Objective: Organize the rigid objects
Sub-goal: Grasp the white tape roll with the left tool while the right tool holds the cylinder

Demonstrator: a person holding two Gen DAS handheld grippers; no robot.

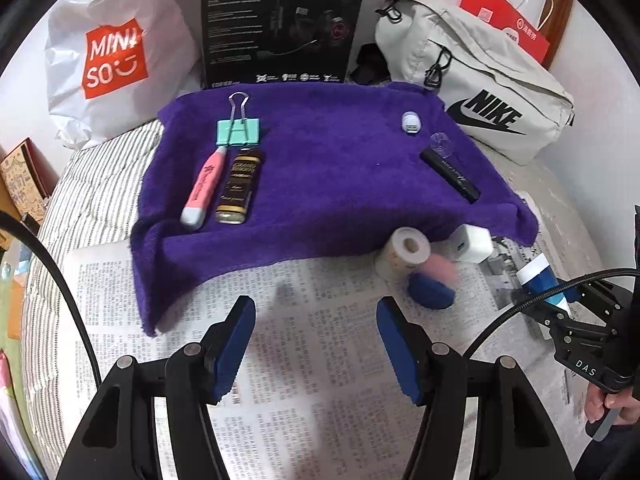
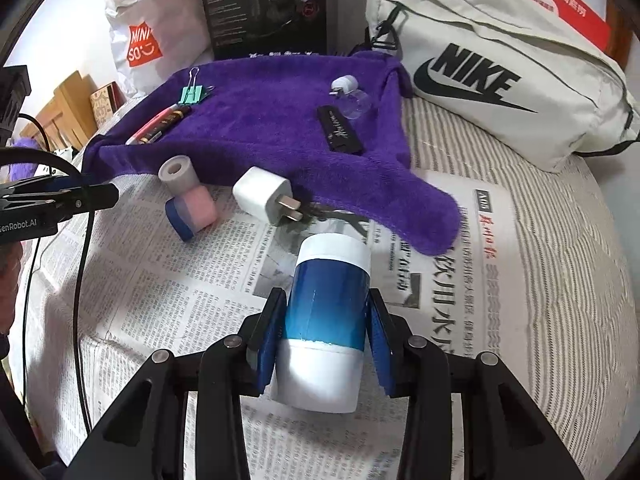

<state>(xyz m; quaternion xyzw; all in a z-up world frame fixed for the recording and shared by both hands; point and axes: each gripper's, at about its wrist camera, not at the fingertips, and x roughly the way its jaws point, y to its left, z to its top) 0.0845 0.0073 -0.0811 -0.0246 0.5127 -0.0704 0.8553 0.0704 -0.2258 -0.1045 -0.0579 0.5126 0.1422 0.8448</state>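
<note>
While the right gripper clamps its blue-padded fingers on the sides of a smooth blue-and-white canister, the cylinder sits tilted over a newspaper, its far white end pointing toward the towel. The left gripper hovers over the same printed sheet with its jaws spread wide and nothing between them. The plush purple towel lies rumpled across the far part of the paper, one corner drooping as a flap close to the canister. On its pile rest a mint binder clip with wire handles, a pink pen-shaped marker and a dark glossy stick side by side, touching along their length. Well apart from these, on the towel's other side, are a small white cap-like piece, a clear round bit and a flat black bar with script lettering. At the towel's near edge, on the paper, stand a small roll with a hollow core, a pink-and-blue block leaning against it, and a boxy white charger with two metal prongs. Behind are a crinkled white plastic bag, a black carton and a pale fabric Nike bag.
</note>
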